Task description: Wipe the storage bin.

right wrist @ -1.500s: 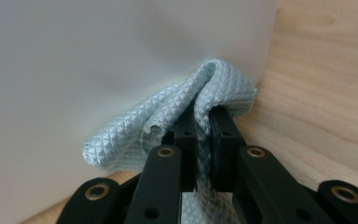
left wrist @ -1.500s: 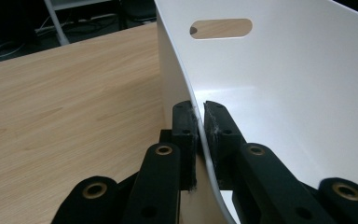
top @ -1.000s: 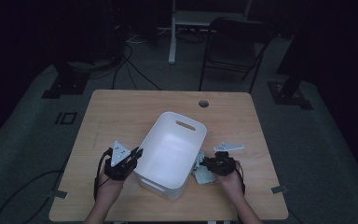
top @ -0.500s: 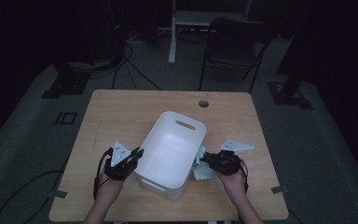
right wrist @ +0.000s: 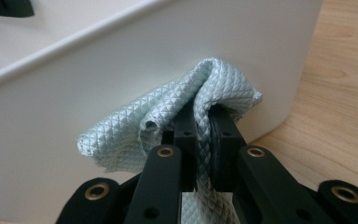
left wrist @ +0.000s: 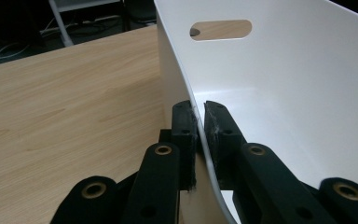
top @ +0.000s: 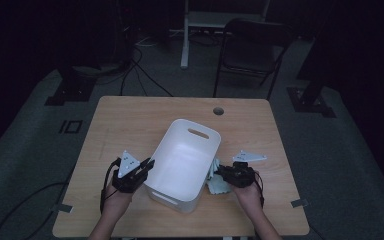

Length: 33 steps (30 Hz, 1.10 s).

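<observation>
A white plastic tub (top: 185, 162) with a slot handle stands slantwise on the wooden table (top: 130, 120). My left gripper (top: 147, 166) is shut on the tub's left rim; in the left gripper view its pads (left wrist: 186, 123) pinch the thin wall (left wrist: 284, 84) from both sides. At the tub's right side, my right gripper (top: 221, 172) is shut on a pale blue-green quilted cloth (top: 214, 184). In the right gripper view the bunched cloth (right wrist: 209, 84) sits between the jaws and presses against the tub's outer wall (right wrist: 121, 70). The tub's inside looks empty.
The table has a round cable hole (top: 218, 110) near its far edge. A dark folding chair (top: 252, 45) and a white desk leg (top: 185, 35) stand beyond the table. Cables lie on the floor at the far left.
My right gripper has shifted slightly with the cloth along the tub's right wall. The left gripper and the tub have stayed where they were.
</observation>
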Available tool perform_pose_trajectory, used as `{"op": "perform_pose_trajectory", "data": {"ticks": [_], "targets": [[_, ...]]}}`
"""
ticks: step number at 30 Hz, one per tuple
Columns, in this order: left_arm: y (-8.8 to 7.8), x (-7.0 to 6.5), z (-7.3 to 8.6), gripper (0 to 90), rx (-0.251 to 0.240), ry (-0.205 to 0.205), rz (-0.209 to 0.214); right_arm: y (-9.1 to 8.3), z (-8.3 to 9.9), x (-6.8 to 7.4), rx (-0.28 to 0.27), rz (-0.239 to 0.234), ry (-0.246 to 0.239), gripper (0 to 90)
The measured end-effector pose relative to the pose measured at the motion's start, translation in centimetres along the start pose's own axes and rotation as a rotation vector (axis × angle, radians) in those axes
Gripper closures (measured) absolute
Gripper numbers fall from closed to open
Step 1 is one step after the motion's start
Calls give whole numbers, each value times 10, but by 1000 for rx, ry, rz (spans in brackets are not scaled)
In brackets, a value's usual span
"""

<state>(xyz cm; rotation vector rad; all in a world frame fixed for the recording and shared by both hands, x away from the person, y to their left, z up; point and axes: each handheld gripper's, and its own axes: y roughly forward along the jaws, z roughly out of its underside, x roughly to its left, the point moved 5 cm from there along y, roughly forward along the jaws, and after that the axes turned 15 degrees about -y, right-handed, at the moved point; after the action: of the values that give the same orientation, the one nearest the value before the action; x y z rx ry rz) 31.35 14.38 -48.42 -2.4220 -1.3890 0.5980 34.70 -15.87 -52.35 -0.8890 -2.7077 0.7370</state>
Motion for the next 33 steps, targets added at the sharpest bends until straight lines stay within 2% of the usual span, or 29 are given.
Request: {"op": "perform_pose_trajectory", "data": {"ticks": [11,27,29,33], "targets": [[1,0,0,831,-7,-5,-10,12,12,-6,46,8,20,837],[1,0,0,831,-13,-20,-22,37,36,-14,157,6,49,838],[1,0,0,831,-16,-33,-31,37,36,-14,159,5,56,838],[1,-1,0,835,-19,-38,-50,30,32,-10,155,2,36,838]]}}
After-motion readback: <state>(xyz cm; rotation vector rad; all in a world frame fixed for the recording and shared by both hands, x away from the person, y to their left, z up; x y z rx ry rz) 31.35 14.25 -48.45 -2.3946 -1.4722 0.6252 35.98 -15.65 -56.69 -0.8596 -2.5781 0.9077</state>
